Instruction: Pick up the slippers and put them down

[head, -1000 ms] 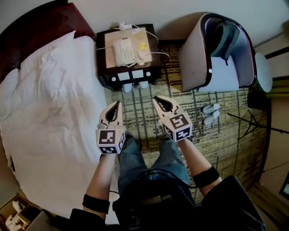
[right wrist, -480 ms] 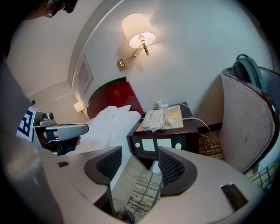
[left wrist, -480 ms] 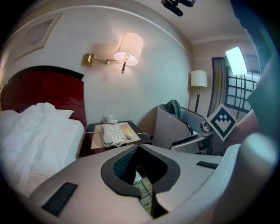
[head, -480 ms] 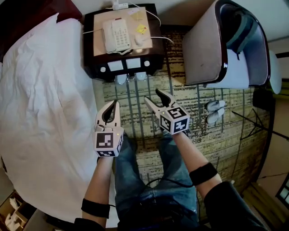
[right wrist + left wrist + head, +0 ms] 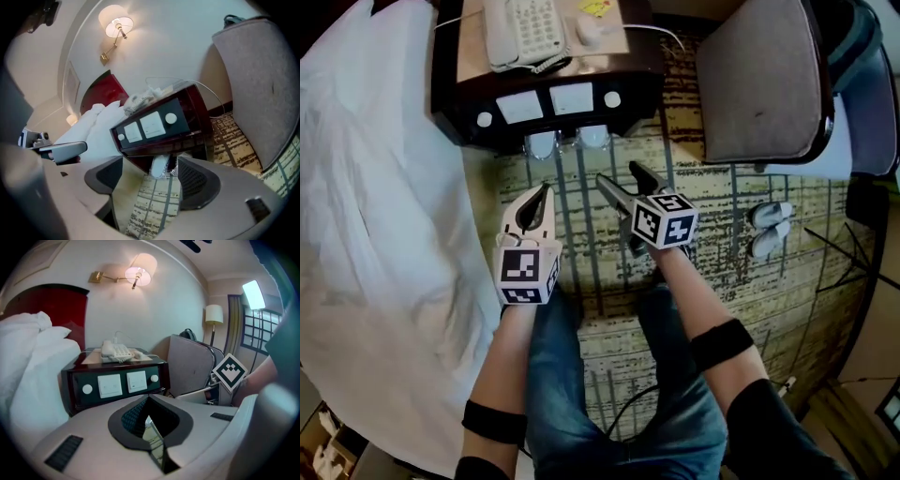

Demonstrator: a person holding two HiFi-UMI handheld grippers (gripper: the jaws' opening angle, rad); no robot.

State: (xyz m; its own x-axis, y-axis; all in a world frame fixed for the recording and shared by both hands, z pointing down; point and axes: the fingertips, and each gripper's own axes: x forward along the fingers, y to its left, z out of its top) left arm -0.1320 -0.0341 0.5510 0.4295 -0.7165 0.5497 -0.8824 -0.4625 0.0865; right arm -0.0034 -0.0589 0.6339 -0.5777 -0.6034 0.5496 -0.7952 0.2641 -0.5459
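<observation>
Plastic-wrapped white slippers lie on the carpet under the front of the dark nightstand. One wrapped slipper shows just beyond my right jaws in the right gripper view. A second, unwrapped white pair sits on the carpet by the armchair. My left gripper is shut and empty, pointing at the nightstand. My right gripper has just been opening its jaws; they stand wide with nothing between them, a short way from the wrapped slippers.
The white-sheeted bed runs along the left. A grey armchair stands at the right. A telephone and cables sit on the nightstand top. The person's jeans-clad legs are below the grippers, over patterned carpet.
Both grippers have dropped lower, towards the carpet in front of the nightstand. The right gripper has rolled and its jaws have gone from nearly shut to wide. The left stays shut.
</observation>
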